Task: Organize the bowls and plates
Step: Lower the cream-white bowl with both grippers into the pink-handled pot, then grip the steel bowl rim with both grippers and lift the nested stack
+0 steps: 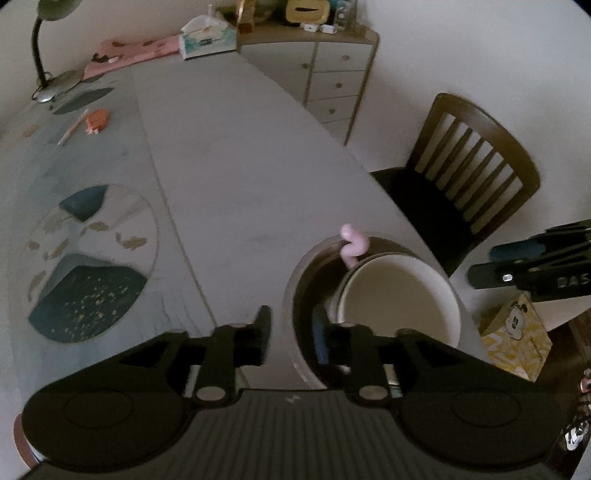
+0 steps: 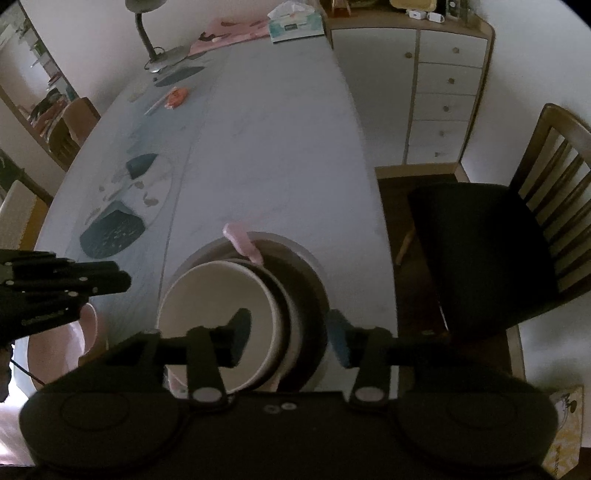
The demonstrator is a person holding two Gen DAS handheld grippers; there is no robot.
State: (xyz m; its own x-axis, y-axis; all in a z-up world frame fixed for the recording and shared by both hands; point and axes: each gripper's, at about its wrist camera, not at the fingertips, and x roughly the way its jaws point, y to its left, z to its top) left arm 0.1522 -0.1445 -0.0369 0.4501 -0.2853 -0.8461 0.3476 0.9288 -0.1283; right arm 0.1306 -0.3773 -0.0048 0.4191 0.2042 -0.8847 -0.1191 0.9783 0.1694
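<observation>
Stoneware, smooth and round: a cream bowl (image 2: 218, 321) nests off-centre in a dark bowl (image 2: 310, 295), low centre of frame on the pale marbled table (image 2: 280, 147). My right gripper (image 2: 288, 339) hangs spread over both rims, grasping nothing; my left gripper (image 1: 291, 332) straddles the dark rim, unclenched.

This is a home dining room. A long grey marble-look dining table (image 2: 280, 147) fills the middle, with a dark wooden slat-back chair (image 2: 517, 236) drawn up on one side. Against the white wall stands a pale cabinet with small round-knobbed drawers (image 2: 443, 88), its top cluttered with household bits. At the table's far end sit a teal tissue box (image 2: 295, 24) and a gooseneck desk lamp (image 2: 147, 33). A round patterned placemat (image 1: 92, 258) lies on the table.
</observation>
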